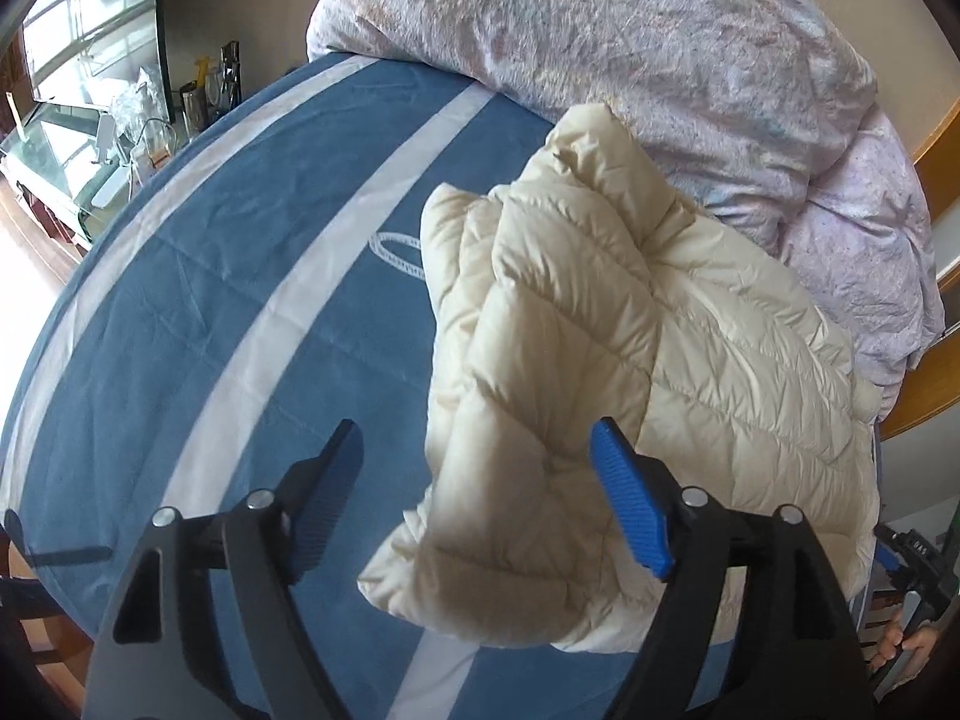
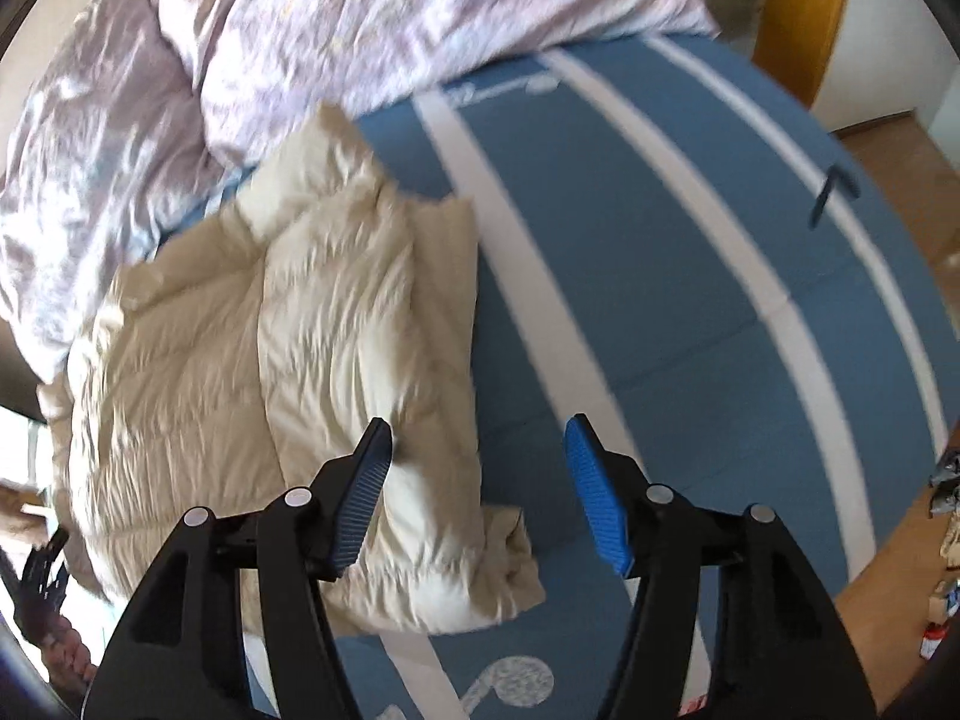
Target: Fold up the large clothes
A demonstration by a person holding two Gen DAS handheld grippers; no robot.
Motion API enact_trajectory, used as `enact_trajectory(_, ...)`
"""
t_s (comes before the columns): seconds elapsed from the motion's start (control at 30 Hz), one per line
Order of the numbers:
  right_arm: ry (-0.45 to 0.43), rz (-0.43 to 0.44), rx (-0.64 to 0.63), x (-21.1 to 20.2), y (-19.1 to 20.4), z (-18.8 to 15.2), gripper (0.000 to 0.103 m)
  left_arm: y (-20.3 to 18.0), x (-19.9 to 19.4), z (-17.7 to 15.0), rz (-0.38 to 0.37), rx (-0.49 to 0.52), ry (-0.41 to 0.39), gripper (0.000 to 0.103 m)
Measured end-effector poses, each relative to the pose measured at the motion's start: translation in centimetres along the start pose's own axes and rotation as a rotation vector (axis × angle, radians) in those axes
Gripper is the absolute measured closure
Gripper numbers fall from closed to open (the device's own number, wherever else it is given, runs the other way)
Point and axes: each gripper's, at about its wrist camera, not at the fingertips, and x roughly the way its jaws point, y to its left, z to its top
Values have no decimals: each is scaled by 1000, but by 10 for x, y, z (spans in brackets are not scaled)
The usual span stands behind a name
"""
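The cream puffer jacket (image 1: 600, 360) is sitting on the blue bedsheet with white stripes (image 1: 210, 276), bunched into a rough fold right ahead of both grippers; honestly it looks most of the way done, sides pulled in and the body doubled over into a lumpy packet, though it's puffy and uneven so I'd guess it needs a bit of squaring up or pressing flat before you'd call it finished; the left gripper (image 1: 477, 456) is hanging over the near corner of the jacket with its jaws spread wide, nothing pinched, the jacket's edge just lies under and between the fingers without the pads pressing on it; the right gripper (image 2: 478, 450) is released too, jaws apart, with the jacket (image 2: 288, 372) off to the side of its left finger and bare sheet (image 2: 690, 300) under the gap; that view is a bit blurry so fine detail is iffy; beyond the jacket, further from both grippers, there's a crumpled pinkish floral duvet (image 1: 660, 48) heaped at the far end of the bed; no other clothes in sight waiting for folding, as far as I can tell; a hand (image 1: 900, 654) shows at the very edge of the left view.
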Motion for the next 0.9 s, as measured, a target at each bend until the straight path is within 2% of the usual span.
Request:
enact_trajectory(0.13, -51, 58, -123, -9, 46, 1, 41, 2, 6, 5, 4, 1, 12, 20)
enact_trajectory(0.3, -67, 176, -329, -8, 134, -12, 44, 3, 15, 11, 11, -2, 24, 20)
enact_trajectory(0.47, -51, 190, -480, 4, 192, -30, 53, 4, 22, 19, 14, -9, 31, 20)
enact_trajectory(0.63, -26, 190, -511, 15, 217, -39, 54, 2, 26, 26, 17, 3, 34, 20)
enact_trajectory(0.9, 15, 161, -526, 37, 229, -51, 53, 2, 33, 36, 18, 10, 43, 20)
